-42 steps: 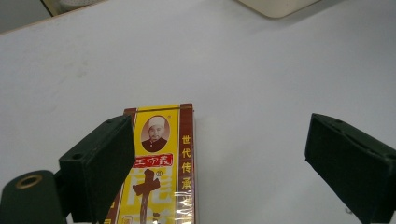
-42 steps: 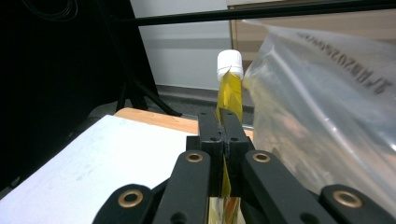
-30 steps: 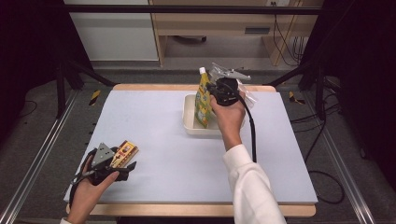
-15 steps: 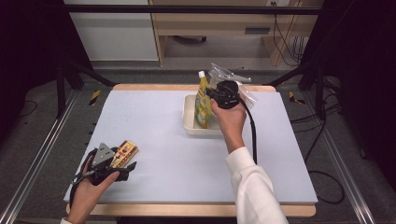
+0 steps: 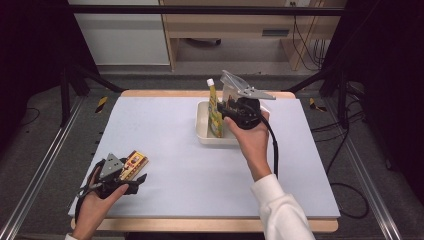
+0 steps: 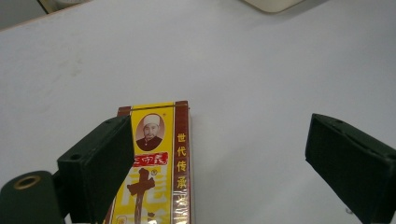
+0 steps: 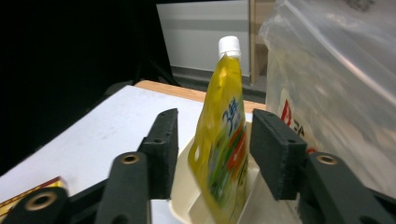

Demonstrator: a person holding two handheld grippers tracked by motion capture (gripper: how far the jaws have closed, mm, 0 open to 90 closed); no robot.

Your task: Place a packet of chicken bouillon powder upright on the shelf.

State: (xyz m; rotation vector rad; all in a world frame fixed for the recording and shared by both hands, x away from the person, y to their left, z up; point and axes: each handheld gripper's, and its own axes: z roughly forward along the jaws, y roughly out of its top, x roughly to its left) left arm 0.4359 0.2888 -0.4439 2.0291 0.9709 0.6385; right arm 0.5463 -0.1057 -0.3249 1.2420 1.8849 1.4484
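My right gripper [image 5: 231, 111] is at the white tray [image 5: 204, 131] near the far edge of the table [image 5: 170, 150]. Its jaws have just been opening and now stand about half apart. The yellow pouch [image 7: 223, 140] stands between them, but the pads aren't pressing it: there's a visible gap on both sides in the right gripper view. So it's released, not gripped.

The pouch is upright in the tray, white cap [image 7: 229, 46] on top, leaning slightly. From above it sits along the tray's left part [image 5: 215, 112]. A clear plastic bag [image 7: 336, 84] is just to the right of the pouch, also at the tray; I can't tell if the two touch.

My left gripper [image 5: 131, 176] is low at the near left corner of the table, well apart from the tray. Its jaws are wide open with nothing clamped. A yellow and brown box [image 6: 156, 163] lies flat on the table there. In the left gripper view the box runs just beside the left jaw, which overlaps its edge; I can't tell if it touches. The other jaw is well clear, with bare table between it and the box.

From above, the box [image 5: 133, 164] is just beyond the left gripper's grey plate [image 5: 111, 165].
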